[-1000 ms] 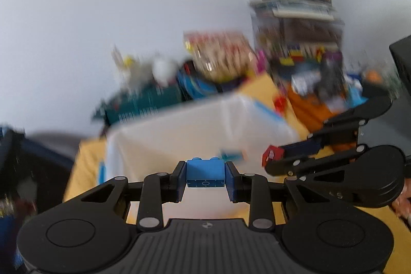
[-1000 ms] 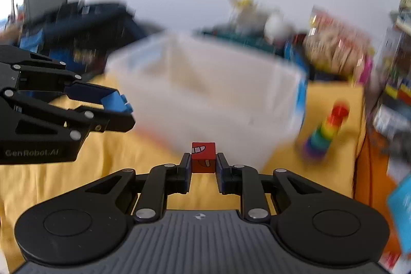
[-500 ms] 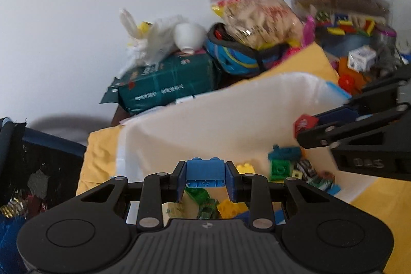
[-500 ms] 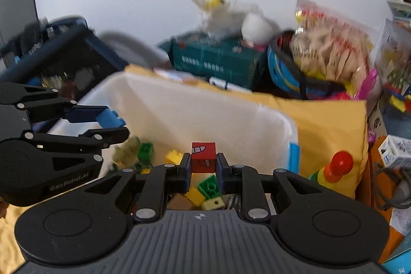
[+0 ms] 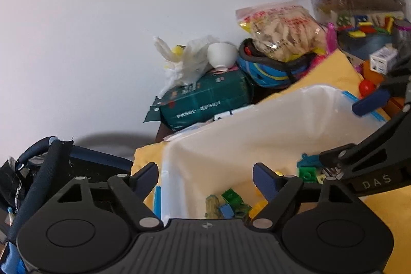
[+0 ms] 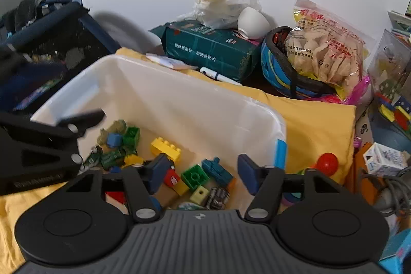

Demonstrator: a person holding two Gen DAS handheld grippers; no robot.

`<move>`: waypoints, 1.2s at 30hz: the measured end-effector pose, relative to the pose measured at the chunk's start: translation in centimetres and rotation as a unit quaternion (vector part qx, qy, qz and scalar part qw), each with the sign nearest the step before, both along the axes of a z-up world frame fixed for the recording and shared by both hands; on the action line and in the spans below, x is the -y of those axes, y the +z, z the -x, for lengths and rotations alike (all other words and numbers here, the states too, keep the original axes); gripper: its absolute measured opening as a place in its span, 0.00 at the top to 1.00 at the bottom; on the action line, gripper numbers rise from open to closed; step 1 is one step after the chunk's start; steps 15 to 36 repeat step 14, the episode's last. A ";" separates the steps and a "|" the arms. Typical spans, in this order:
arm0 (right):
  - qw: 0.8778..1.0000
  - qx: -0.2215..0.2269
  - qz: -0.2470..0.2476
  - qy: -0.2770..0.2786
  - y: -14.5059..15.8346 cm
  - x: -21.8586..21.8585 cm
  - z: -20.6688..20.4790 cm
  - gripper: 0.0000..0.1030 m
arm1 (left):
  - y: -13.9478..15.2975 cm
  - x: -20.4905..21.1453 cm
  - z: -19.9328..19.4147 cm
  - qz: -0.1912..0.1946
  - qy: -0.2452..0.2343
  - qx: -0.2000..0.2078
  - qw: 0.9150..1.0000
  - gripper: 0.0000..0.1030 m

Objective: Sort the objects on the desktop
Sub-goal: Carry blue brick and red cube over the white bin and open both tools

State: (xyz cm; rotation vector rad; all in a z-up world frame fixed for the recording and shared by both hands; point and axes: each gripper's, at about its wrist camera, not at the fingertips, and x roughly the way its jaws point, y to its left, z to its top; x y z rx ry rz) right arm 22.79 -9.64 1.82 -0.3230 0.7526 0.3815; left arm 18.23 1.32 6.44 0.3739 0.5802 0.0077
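Right wrist view: both hand-held grippers, left [image 6: 84, 120] and right [image 6: 203, 171], are spreading, empty, above the white bin [image 6: 179, 99] of bricks [image 6: 165, 145]; a green box [image 6: 213, 50] lies behind it.

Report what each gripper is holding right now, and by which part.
Nothing is held. The left gripper and right gripper are both opening over the white bin, with no brick between the fingers.
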 end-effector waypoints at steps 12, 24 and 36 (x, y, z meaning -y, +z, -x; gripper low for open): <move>1.000 0.005 0.014 -0.001 1.1 0.9 1.2 0.13 | 1.5 -1.0 -0.2 0.058 0.018 -0.051 0.997 0.19; 1.000 0.004 0.012 -0.001 1.0 1.0 1.3 0.13 | 1.6 -0.7 0.2 0.050 0.016 -0.043 0.998 0.19; 1.000 0.004 0.012 -0.001 1.0 1.0 1.3 0.13 | 1.6 -0.7 0.2 0.050 0.016 -0.043 0.998 0.19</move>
